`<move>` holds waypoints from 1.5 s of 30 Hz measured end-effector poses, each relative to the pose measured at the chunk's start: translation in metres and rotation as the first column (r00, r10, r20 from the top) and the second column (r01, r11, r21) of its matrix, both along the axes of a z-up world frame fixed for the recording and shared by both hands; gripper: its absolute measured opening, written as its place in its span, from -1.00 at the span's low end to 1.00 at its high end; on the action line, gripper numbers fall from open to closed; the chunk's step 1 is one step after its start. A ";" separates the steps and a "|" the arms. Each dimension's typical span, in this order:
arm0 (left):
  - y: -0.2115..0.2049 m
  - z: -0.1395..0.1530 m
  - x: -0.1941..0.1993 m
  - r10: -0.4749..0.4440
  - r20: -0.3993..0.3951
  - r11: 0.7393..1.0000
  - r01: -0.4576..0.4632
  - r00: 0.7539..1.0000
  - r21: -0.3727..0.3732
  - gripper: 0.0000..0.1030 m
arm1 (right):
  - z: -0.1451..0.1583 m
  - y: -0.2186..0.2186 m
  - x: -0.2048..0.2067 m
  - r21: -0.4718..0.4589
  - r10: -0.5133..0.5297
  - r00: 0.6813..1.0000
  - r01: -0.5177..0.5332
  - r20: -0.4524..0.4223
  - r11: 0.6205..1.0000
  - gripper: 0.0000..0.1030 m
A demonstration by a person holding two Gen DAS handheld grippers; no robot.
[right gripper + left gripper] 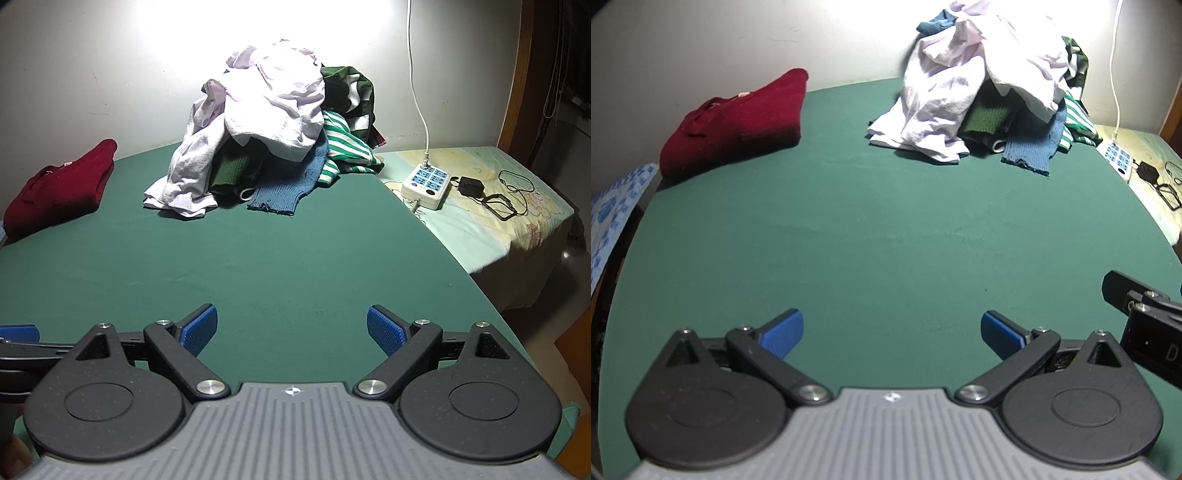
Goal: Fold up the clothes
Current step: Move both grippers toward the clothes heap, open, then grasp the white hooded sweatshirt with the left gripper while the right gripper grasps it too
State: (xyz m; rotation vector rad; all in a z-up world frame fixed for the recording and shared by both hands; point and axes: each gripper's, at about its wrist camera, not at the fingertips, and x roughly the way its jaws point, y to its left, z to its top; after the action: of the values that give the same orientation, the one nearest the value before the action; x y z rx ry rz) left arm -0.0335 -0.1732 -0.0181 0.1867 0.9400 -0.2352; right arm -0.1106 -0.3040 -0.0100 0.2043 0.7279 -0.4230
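hovering over the green table [886,240], the left gripper [892,334] has its blue fingers [785,332] spread wide with nothing between them. same story for the right gripper [291,328], blue pads [386,328] wide apart and holding nothing. the pile of clothes [982,81] sits well ahead of the left fingers and off to their right, against the wall [701,37]; from the right gripper it lies far ahead, slightly to the left of the fingers [266,125]. a pale lilac garment [273,107] tops the heap, a blue knit piece [284,188] and a green-and-white striped one [343,147] spilling out below. the folded red sweater [738,122] rests far ahead to the left of both grippers, apart from the pile. a power strip [426,182] lies past the table's right edge.
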 end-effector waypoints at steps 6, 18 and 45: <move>0.001 -0.003 0.021 -0.050 -0.066 0.997 0.045 0.997 -0.069 0.98 | 0.003 -0.001 0.008 -0.026 -0.029 1.000 0.029 0.001 0.999 0.75; -0.048 0.019 0.092 -0.146 0.013 0.986 0.147 0.989 -0.078 0.98 | 0.038 -0.078 0.084 -0.025 -0.010 0.998 0.012 0.069 1.000 0.75; -0.151 0.040 0.296 -0.112 0.060 0.991 0.116 0.992 -0.070 0.99 | 0.053 -0.173 0.282 -0.082 0.154 0.975 -0.143 0.157 0.986 0.74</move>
State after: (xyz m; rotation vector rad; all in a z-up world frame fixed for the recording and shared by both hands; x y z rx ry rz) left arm 0.2624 -0.3242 0.0220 0.1783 0.8649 -0.3682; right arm 0.1711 -0.4766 0.0434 0.1158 0.5621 -0.2849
